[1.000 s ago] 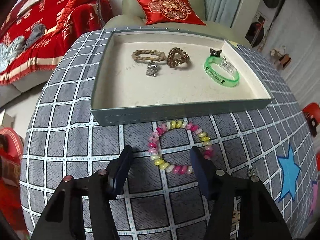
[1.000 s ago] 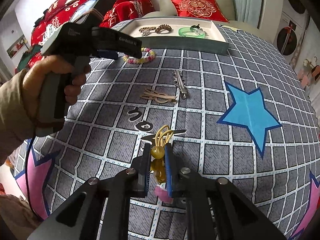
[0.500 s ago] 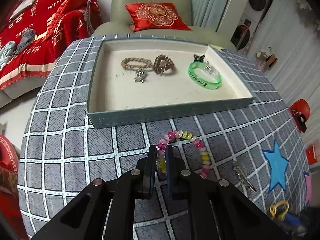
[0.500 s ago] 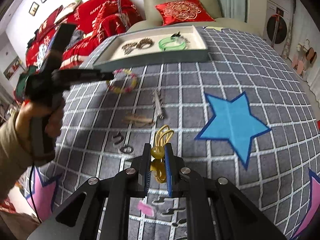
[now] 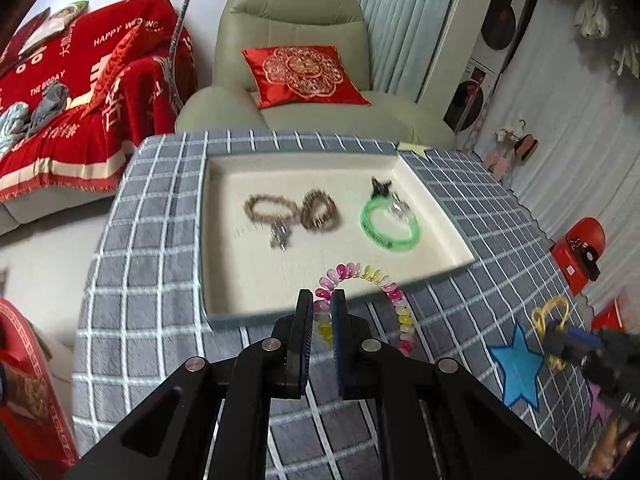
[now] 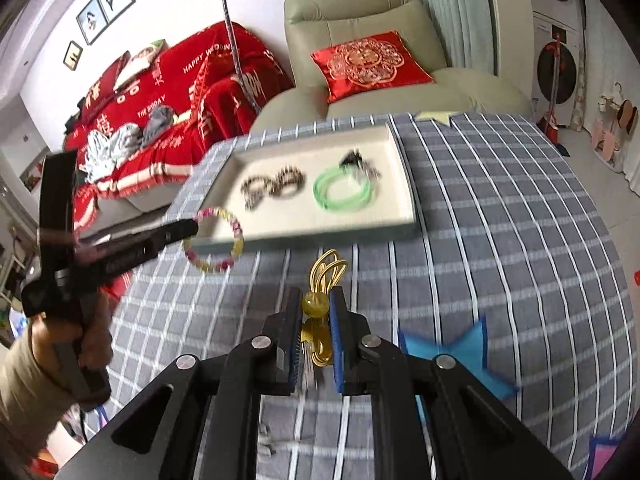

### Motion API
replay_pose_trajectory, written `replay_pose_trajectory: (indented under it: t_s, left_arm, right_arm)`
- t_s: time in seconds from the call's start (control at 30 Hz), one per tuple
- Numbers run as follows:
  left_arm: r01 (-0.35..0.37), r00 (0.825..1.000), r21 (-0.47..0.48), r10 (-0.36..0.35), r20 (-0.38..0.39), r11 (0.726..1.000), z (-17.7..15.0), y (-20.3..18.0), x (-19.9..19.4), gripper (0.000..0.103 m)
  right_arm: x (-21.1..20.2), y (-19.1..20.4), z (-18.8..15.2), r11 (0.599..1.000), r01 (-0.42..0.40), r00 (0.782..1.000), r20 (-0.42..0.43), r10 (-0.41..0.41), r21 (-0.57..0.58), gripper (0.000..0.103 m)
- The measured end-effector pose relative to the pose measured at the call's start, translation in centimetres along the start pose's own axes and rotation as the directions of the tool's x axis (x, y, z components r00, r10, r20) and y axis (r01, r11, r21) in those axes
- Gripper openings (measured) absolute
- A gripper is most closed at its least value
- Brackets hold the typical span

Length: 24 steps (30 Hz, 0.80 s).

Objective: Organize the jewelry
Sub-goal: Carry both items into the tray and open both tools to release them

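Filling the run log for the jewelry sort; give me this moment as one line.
left gripper: shut on bead bracelet, lifted near tray | right gripper: shut on gold hair tie, above cloth | tray: three bracelets

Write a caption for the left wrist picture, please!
Left gripper carries the pink-and-yellow bead bracelet toward the jewelry tray.

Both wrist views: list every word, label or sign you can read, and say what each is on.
"HAPPY WEDDING" on the red blanket over the sofa.
"THE BIGDAY" on the same blanket, lower down.
Large white Chinese characters on that blanket: not legible.
Gold emblem on the red cushion: ornamental, not readable.
Dark lettering on the green bangle in the tray: too blurred.
Label on the red box at far right: too small.
Framed pictures on the wall: no legible text.
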<state>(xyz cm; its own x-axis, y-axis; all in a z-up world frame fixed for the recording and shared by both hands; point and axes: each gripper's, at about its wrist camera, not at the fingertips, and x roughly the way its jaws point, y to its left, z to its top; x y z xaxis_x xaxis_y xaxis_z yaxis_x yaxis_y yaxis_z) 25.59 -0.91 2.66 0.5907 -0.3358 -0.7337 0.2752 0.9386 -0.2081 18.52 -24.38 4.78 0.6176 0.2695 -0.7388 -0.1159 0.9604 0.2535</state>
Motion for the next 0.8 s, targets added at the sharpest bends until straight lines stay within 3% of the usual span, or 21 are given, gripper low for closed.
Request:
replay_pose_trajectory:
  t_s: [0.33, 0.6, 0.8]
  left_arm:
    - [-0.029, 1.000, -0.026, 0.028, -0.013, 0.999, 4.4, 1.9, 3.2, 0.025]
    - [-0.059, 0.995, -0.029, 0.057, -0.077, 0.998, 4.6, 3.0, 7.3, 0.025]
    - [-0.086, 0.990, -0.004, 0.085, -0.116, 0.996, 4.4, 2.9, 9.5, 0.025]
  right_arm:
    - [7.9, 1.5, 6.2, 0.998, -0.069, 0.995, -0.076, 0.069, 0.007, 0.014]
    - [14.9, 1.5, 6.7, 0.995, -0.087, 0.978, -0.188, 0.093, 0.038, 0.014]
    - [17.3, 0.4, 6.5, 0.996, -0.071, 0.970, -0.230, 0.084, 0.062, 0.014]
